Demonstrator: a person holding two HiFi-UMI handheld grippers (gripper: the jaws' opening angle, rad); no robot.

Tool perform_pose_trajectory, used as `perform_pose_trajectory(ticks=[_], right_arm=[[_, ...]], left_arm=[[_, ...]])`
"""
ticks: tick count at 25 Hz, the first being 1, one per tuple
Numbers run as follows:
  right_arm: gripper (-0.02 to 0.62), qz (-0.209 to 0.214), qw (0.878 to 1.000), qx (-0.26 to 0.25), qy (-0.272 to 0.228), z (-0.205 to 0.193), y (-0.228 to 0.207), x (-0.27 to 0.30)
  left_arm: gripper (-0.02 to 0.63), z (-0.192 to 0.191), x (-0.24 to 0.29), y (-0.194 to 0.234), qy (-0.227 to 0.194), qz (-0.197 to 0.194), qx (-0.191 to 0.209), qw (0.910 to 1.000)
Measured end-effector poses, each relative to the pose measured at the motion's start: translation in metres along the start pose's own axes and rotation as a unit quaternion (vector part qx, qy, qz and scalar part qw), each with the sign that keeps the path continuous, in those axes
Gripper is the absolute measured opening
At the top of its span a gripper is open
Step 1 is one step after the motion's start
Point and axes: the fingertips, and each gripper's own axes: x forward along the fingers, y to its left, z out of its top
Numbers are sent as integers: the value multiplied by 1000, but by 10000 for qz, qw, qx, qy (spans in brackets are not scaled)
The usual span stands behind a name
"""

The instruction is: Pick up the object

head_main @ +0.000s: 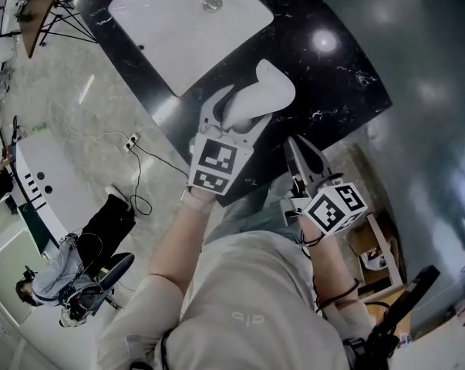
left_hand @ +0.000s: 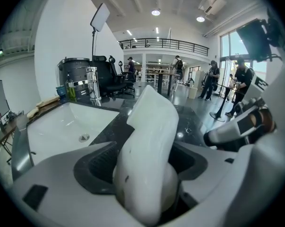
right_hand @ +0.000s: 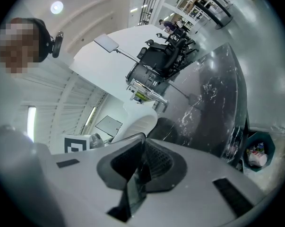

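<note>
White curved object (head_main: 264,92), smooth, gripped between jaws, over black marble counter (head_main: 336,72) near sink (head_main: 166,33).

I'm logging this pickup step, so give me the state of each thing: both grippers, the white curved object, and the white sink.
Left gripper: shut on the smooth white curved object.
Smooth white curved object: clamped between the left jaws, over the black marble counter; whether it is lifted clear cannot be told.
Right gripper: jaws together, nothing between them.
White rectangular sink: empty, no water visible.
</note>
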Motion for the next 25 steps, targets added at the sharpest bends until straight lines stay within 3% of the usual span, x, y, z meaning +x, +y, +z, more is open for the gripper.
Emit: perform_pose_trajectory(ticks=[13,25], right_arm=[[43,119,9997,-162,120,-3,3,1],[40,205,9995,-221,107,-3,4,1]], left_arm=[[317,2,1,5,-59,231,-82,9997],[304,6,-12,9,-244,149,-988,9947]])
